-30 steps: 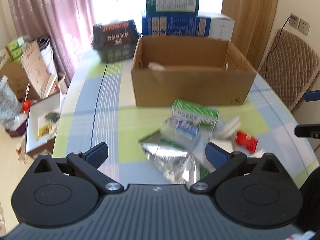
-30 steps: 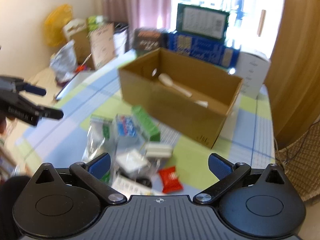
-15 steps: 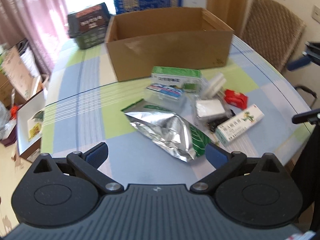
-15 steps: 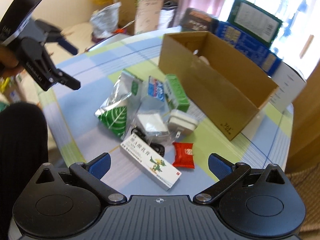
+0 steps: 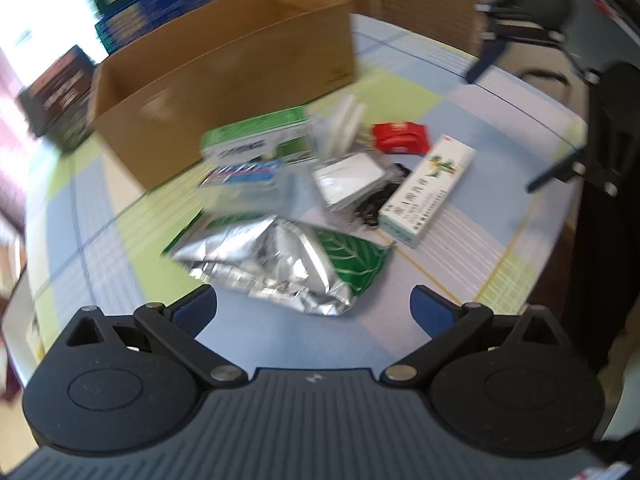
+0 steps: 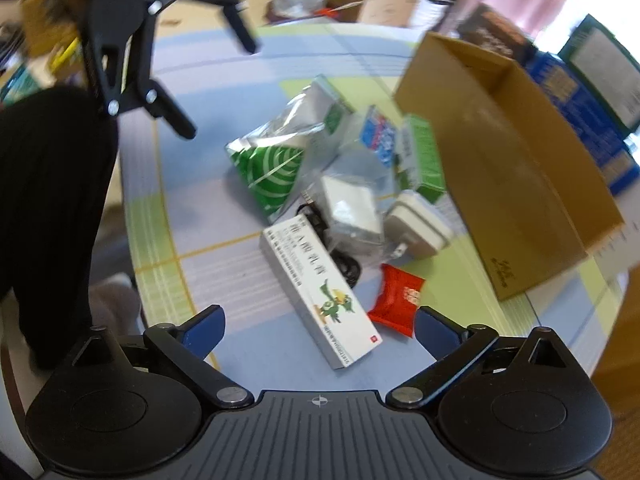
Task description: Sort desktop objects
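- Left gripper [image 5: 313, 307]: fingers spread wide, nothing between them, hovering over the near table edge just short of the foil bag [image 5: 276, 262].
- Right gripper [image 6: 319, 326]: fingers also spread wide, nothing held — white box [image 6: 318, 280] lying between the tips and running away from them, red packet [image 6: 396, 299] just beside the right fingertip [image 6: 436, 330].
- Foil bag: crumpled, silver with a green leaf-print end, flat on the table [image 5: 120, 280]; nearest item to the left gripper.
- White box: long, green plant print, at the right side of the pile in the left view [image 5: 430, 190]; touching the black cable [image 6: 346, 264].
- Black cable: partly under a clear pouch [image 6: 350, 208] with a white block inside.
- White adapter [image 6: 416, 224]: just beside that pouch, prongs toward the red packet.
- Red packet: apart from the box front, near the white box's end.
- Blue-and-white pack [image 6: 378, 136] and green box [image 6: 422, 158]: behind the pouch, side by side; green box close against the carton [image 6: 516, 184] — contact unclear through blur.
- Carton: open-topped, brown, behind the whole pile; inside not visible here.
- Behind the carton: dark box [image 5: 60, 92] at its left, stacked blue boxes [image 5: 160, 16] at the back.
- Both views motion-blurred — small print unreadable.
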The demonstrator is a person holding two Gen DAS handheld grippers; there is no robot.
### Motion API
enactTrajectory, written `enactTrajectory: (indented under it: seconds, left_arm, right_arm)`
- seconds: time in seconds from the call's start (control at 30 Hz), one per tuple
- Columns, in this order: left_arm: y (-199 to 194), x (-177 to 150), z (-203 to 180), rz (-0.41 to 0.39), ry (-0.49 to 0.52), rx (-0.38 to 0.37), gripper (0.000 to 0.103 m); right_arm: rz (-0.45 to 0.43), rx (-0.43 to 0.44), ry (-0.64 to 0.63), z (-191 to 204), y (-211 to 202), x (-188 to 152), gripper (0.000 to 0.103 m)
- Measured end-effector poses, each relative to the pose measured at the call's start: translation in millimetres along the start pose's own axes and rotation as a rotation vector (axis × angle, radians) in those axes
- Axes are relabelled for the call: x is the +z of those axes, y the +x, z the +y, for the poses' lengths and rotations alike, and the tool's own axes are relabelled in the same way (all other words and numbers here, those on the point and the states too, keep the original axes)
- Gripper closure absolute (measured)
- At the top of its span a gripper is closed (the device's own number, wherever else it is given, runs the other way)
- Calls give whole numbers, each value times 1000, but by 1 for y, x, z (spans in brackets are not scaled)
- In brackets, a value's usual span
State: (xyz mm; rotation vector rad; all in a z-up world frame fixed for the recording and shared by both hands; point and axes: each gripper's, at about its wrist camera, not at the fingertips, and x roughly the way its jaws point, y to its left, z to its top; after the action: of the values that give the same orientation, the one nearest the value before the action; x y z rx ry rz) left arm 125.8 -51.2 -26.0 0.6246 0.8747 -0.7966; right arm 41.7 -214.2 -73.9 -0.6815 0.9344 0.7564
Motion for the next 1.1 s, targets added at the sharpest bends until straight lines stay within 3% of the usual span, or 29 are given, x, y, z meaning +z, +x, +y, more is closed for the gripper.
enactTrajectory:
  seconds: [0.23,0.53,0.83,1.0,1.1]
  left_arm:
    - [18,21,-8,-1,219,-63,3]
    - [52,45,-7,20,361,-128,4]
    - [79,58,-6,35,419,-181,4]
    - [89,60,-8,42,440,-207,4]
    - [93,62,-9,47,456,-215,4]
  right_arm:
    - [14,49,-55,-12,25,5,20]
    - [51,106,-109,-27,51,12,30]
    - [85,168,-148,-33,73,16,42]
    - [105,190,-168,-32,81,16,58]
    - [110,207,-161,-34,81,15,61]
